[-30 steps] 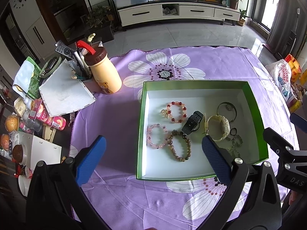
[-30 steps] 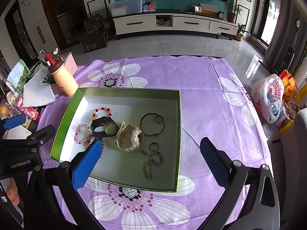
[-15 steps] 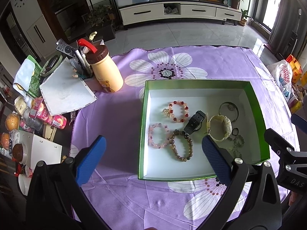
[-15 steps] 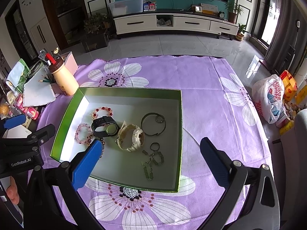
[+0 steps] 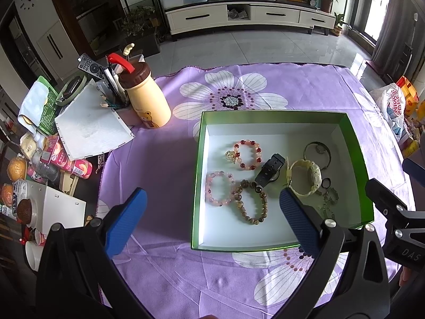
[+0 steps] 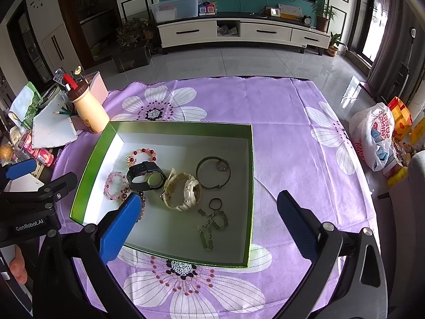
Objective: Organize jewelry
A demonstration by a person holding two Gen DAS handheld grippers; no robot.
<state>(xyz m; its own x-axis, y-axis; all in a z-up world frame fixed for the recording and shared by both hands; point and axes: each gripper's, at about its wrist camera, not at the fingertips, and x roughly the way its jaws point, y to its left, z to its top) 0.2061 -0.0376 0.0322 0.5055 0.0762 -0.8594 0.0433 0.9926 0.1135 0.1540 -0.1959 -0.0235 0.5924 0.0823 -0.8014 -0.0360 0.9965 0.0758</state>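
A green-walled box with a white floor sits on the purple flowered cloth. Inside lie a red-and-pink bead bracelet, a pink bead bracelet, a brown bead bracelet, a black watch, a cream watch, a thin metal bangle and a chain with a small ring. My left gripper hovers open above the box's near left corner, holding nothing. My right gripper hangs open over the box's near right part, also holding nothing.
A cream bottle with a brown lid stands left of the box beside a pen holder and a white notebook. Snacks and cartons crowd the left table edge. A plastic bag lies off the right edge.
Both views have shifted very slightly, the box sitting a touch lower in frame. No jewelry has moved and both grippers stay open.
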